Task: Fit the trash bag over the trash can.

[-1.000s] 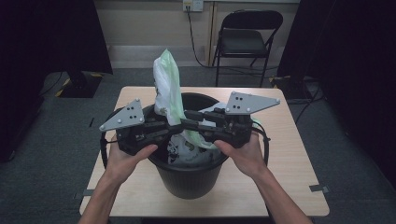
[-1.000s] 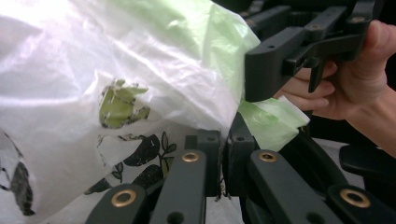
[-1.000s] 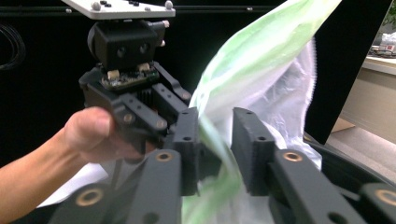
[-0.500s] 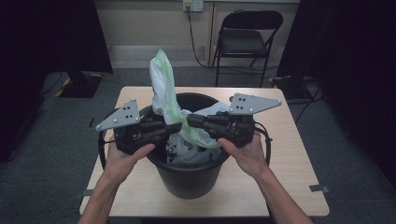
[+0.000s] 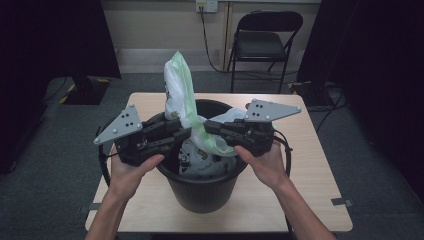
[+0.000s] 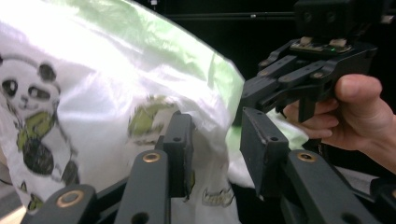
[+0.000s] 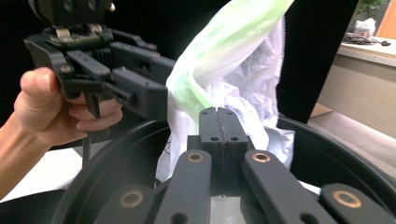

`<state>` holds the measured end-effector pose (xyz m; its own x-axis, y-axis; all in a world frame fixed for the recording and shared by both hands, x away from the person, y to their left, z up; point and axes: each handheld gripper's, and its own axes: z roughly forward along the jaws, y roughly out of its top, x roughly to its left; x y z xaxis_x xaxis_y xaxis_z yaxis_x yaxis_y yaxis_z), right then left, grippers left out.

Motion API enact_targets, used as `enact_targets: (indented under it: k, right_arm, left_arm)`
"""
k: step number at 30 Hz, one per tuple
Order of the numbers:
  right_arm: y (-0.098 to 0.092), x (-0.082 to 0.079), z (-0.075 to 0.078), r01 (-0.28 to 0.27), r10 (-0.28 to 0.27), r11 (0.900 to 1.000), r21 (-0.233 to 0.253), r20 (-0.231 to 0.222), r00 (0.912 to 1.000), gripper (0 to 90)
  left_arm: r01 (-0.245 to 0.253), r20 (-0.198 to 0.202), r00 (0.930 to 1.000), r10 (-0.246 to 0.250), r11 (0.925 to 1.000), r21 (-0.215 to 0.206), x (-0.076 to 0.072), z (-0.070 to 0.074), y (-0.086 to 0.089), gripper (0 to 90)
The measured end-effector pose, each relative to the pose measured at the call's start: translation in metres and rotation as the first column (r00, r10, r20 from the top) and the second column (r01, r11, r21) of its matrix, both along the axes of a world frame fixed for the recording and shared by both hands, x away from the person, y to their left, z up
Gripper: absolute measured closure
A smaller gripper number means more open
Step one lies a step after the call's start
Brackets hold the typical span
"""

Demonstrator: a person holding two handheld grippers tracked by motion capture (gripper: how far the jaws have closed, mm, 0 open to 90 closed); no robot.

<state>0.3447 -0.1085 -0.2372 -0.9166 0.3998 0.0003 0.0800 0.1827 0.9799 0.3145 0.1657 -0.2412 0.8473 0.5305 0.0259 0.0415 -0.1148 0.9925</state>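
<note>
While the black bucket (image 5: 202, 192) stands where it stood a second ago, on the middle of the wooden table (image 5: 310, 200), the white-and-green plastic bag (image 5: 176, 82) that rises out of it has changed shape; its free top now leans further toward the table's left and stands taller and narrower, and a fold of it is drawn out sideways toward the right gripper (image 5: 209, 128); both hands have spread a little apart since then, the left gripper (image 5: 186, 133) lying lower and more to the left than before.

In the right gripper view its jaws are pressed flat together, with the bag's film (image 7: 224, 88) bunched right at their tips, so they pinch the bag; in the left gripper view the jaws of that gripper (image 6: 215, 140) stand apart, a gap between them, the panda-printed film (image 6: 93, 107) lying against the inner face of the one jaw and not clamped.

Counted: one bucket, one bag, one table, two grippers, each with a grey three-cornered plate, two hands; one black folding chair (image 5: 265, 42) stands on the floor beyond the table's far edge, well apart from the work.
</note>
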Motion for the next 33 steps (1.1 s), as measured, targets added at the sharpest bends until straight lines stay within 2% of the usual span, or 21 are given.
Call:
enact_targets:
  k: [3,5,7,8,10,13,16,18,21,26,33]
  right_arm:
    - [0.003,0.0,-0.001,-0.019,0.019,1.0,0.002,-0.006,0.9998,90.0]
    - [0.004,-0.002,-0.001,-0.057,0.058,0.998,0.016,-0.002,0.9983,90.0]
    - [0.004,-0.005,0.0,-0.073,0.073,0.997,0.015,0.01,0.9973,90.0]
    - [0.004,-0.006,0.0,-0.067,0.067,0.998,0.007,0.013,0.9977,90.0]
    - [0.003,-0.004,0.001,-0.056,0.056,0.998,0.001,0.015,0.9983,90.0]
    - [-0.002,0.005,0.003,-0.026,0.026,1.0,0.005,0.001,0.9997,90.0]
    - [-0.001,0.015,0.003,-0.001,0.001,1.0,-0.023,-0.004,1.0,90.0]
    - [-0.002,0.024,0.003,0.024,-0.025,0.999,-0.032,-0.011,0.9996,90.0]
    - [-0.007,0.041,0.006,0.062,-0.064,0.997,-0.036,-0.03,0.9975,90.0]
    - [-0.01,0.066,0.007,0.094,-0.097,0.994,-0.06,-0.048,0.9941,90.0]
    - [-0.007,0.094,0.002,0.132,-0.138,0.986,-0.099,-0.06,0.9885,90.0]
  left_arm:
    - [-0.011,-0.012,0.9999,0.011,0.9998,0.018,0.006,-0.001,-0.006,62.4]
    - [-0.002,-0.031,0.9995,0.003,0.9997,0.023,0.01,-0.004,-0.009,63.1]
    - [0.04,-0.047,0.9981,-0.039,0.999,0.022,0.012,-0.008,-0.01,76.8]
    - [0.037,-0.047,0.9983,-0.035,0.9988,0.033,0.012,-0.008,-0.01,82.2]
    - [0.046,-0.058,0.9973,-0.045,0.9986,0.024,0.01,-0.009,-0.008,86.5]
    - [0.062,-0.067,0.9959,-0.06,0.9979,0.017,0.008,-0.013,-0.006,87.7]
    - [0.051,-0.069,0.9964,-0.049,0.9984,0.024,0.005,-0.018,-0.007,88.2]
    - [0.061,-0.071,0.9957,-0.059,0.9978,0.027,0.002,-0.021,-0.007,88.3]
    - [0.074,-0.067,0.9952,-0.071,0.9964,0.041,-0.009,-0.026,-0.008,88.2]
    - [0.108,-0.059,0.9928,-0.104,0.9914,0.073,-0.023,-0.03,-0.015,88.2]
    - [0.128,-0.046,0.9911,-0.125,0.9892,0.072,-0.032,-0.033,-0.014,88.1]
